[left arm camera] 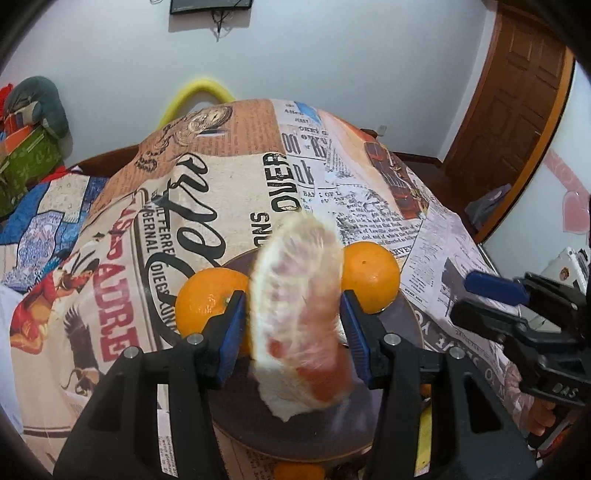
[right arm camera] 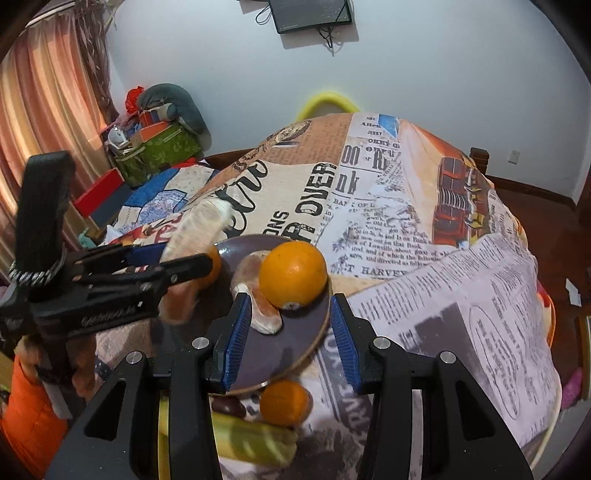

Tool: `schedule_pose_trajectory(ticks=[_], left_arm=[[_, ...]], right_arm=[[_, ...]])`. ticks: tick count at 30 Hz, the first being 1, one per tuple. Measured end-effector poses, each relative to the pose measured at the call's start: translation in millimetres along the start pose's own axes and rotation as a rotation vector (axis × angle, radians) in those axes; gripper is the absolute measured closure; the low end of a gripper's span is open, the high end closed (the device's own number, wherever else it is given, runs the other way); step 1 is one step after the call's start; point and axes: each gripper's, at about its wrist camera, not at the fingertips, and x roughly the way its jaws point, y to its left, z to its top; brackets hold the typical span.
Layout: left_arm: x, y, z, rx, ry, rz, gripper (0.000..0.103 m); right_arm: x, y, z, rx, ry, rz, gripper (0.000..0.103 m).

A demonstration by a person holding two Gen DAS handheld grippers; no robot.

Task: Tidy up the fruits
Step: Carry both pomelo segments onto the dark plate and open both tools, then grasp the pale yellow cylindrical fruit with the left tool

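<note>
1. Left gripper: its blue pads stand partly apart with a large peeled pomelo segment between them. The segment fills most of the gap and is blurred; whether both pads press on it cannot be told.
2. Pomelo segment: pale membrane above, pink flesh toward its lower end, standing roughly upright over the dark plate. In the right wrist view the same segment shows at the left, between the left gripper's fingers.
3. Plate: a dark round dish on the newspaper-print tablecloth. It carries two oranges, one to the left of the held segment and one to the right.
4. Right gripper: jaws partly open and empty, hovering over the near edge of the plate, the right pad just outside the rim.
5. Second pomelo piece: lies on the plate, touching the orange in front of it and just beside the right gripper's left pad.
6. Below the plate's near rim: a further orange, a dark red fruit and a pale green-yellow fruit, all partly hidden by the gripper body.
7. Background: a wall-mounted screen, a curtain at the left, and a wooden door.
</note>
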Motion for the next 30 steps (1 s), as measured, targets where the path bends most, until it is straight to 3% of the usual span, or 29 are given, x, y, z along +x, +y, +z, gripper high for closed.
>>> schedule_pose_trajectory(ticks=[9,30], left_arm=[[-31,-2,-10,0.006,-0.021,0.011,0.048],[-93,-40,-92,0.007,0.063,-0.001,0.045]], right_arm=[[-12,0,-19,0.011,0.009,0.008,0.062],[-67,26,-78,0.015,0.016,-0.02,0.062]])
